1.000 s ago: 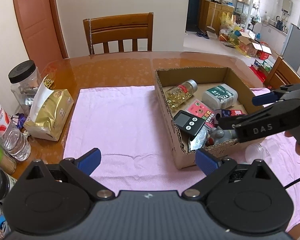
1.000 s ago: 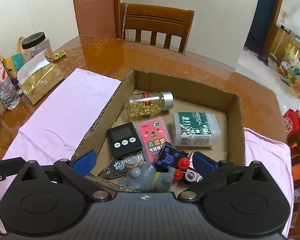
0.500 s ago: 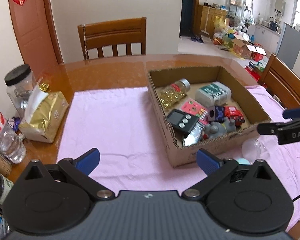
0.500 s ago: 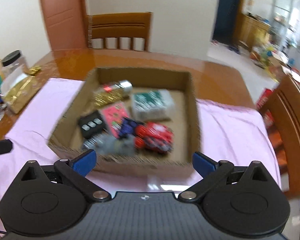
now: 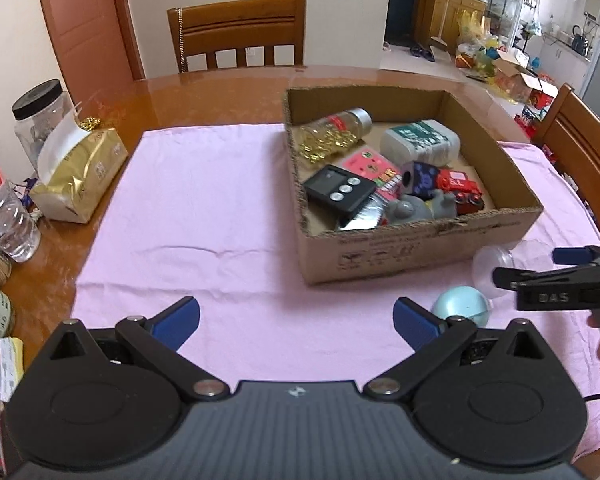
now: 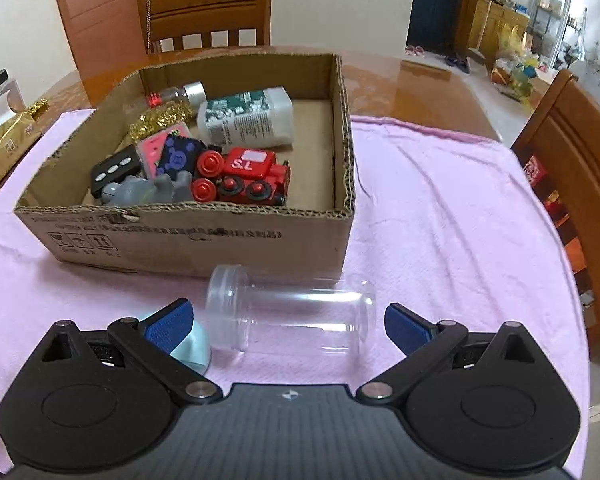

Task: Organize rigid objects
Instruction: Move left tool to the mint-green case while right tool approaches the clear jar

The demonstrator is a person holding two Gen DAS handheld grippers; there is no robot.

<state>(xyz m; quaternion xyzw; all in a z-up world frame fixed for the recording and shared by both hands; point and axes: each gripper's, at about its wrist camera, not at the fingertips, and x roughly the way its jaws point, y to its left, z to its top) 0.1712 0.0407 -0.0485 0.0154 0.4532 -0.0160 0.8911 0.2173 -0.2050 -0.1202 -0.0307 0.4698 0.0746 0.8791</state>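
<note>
Pink cloth [image 6: 440, 216] covers the near part of the brown worktop [image 5: 220, 96]. Nearest, the right tongs [image 6: 288, 322] are spread wide and grasp nothing; a clear plastic jar [image 6: 296, 314] lies on its side on the cloth between their blue fingertips [image 6: 404, 326], touching neither. Just left of the jar sits a pale blue round thing [image 6: 194, 350], partly hidden behind the left fingertip. The left tongs [image 5: 296, 314] are likewise released, hanging over bare cloth, well left of the jar [image 5: 492, 264] and the blue round thing [image 5: 462, 308]; the right tongs [image 5: 540, 270] show at that view's right edge.

Beyond the jar stands an open cardboard box [image 6: 340, 128]. Inside, near to far: a grey toy animal [image 6: 140, 192] and a red toy train [image 6: 244, 178] by the near wall, a black timer [image 6: 116, 168], a pink packet [image 6: 154, 150] and a dark blue block [image 6: 180, 156] behind them, then a white bottle with a green label [image 6: 244, 118] and a small bottle of gold bits [image 6: 168, 106] lying on their sides.

Off the cloth to the left are a gold packet [image 5: 78, 172], a water bottle [image 5: 4, 208] and a black-lidded jar [image 5: 40, 112]. A wooden chair [image 5: 240, 32] stands at the far side.
</note>
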